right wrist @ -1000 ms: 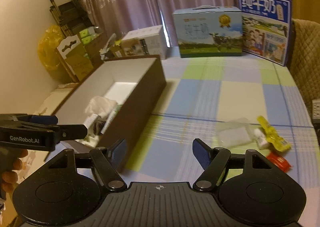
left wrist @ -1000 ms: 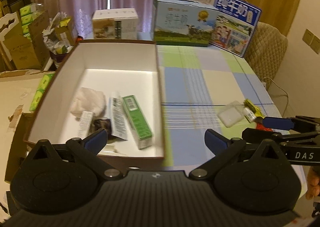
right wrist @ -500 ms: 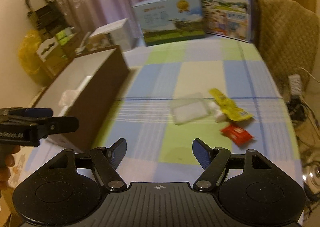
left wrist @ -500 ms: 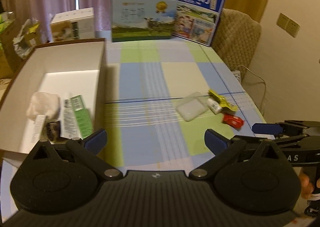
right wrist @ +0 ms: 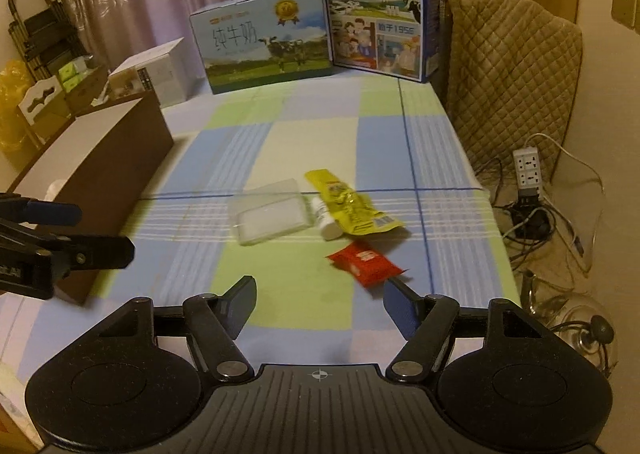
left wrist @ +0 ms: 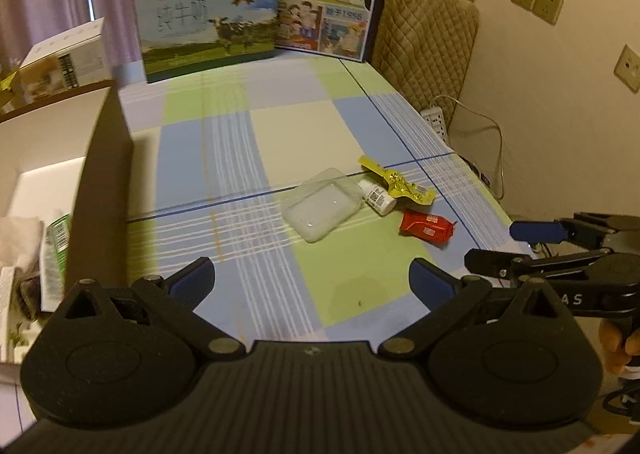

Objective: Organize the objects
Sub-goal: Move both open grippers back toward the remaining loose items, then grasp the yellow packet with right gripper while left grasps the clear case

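A red packet (right wrist: 365,262) with white print too small to read lies on the checked tablecloth (right wrist: 304,141), just ahead of the right gripper (right wrist: 320,304), nearest its right-hand finger. Just beyond the red packet lie a yellow sachet (right wrist: 348,205) bearing a barcode, a small white bottle (right wrist: 326,219) with a dark code label, touching the sachet, and a clear plastic tray (right wrist: 270,217) beside the bottle. The right gripper's jaws stand apart with nothing between them, having just narrowed slightly. The left gripper (left wrist: 312,280) also holds its jaws apart and empty; the same four things lie ahead of it, toward its right-hand finger. A brown open box (left wrist: 100,189) with a white inside stands beside the left gripper's left-hand finger. Far ahead of both jaws stand two milk cartons: a pale blue one (right wrist: 264,41) showing a cow, and a dark blue one (right wrist: 380,9) printed "纯牛奶" and "1955".
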{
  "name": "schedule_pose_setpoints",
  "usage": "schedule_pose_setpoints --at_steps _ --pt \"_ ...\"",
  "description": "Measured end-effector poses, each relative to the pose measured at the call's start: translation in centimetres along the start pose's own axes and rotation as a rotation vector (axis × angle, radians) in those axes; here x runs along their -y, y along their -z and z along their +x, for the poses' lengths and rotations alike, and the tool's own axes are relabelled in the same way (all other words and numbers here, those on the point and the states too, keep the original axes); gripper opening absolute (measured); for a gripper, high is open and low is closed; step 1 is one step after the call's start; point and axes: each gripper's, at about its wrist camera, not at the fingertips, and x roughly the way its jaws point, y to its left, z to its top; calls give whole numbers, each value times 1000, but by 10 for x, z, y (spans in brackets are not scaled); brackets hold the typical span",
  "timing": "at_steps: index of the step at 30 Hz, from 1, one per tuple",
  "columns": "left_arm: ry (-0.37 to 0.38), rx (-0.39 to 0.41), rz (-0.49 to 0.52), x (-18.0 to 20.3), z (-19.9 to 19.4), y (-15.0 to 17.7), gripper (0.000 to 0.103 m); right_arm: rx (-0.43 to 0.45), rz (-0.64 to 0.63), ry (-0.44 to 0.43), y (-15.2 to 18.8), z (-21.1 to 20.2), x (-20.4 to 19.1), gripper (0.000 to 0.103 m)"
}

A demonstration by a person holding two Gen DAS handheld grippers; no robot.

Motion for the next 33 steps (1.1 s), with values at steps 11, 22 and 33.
schedule_pose_setpoints --at_steps 11,22,33 --pt "-8 -38 50 4 50 -13 101 3 -151 55 -10 41 10 62" --pt "-34 -87 97 3 106 -31 99 -30 -363 93 -23 103 9 54" --pt "-35 -128 153 2 153 -45 99 -110 -489 127 -25 146 13 36"
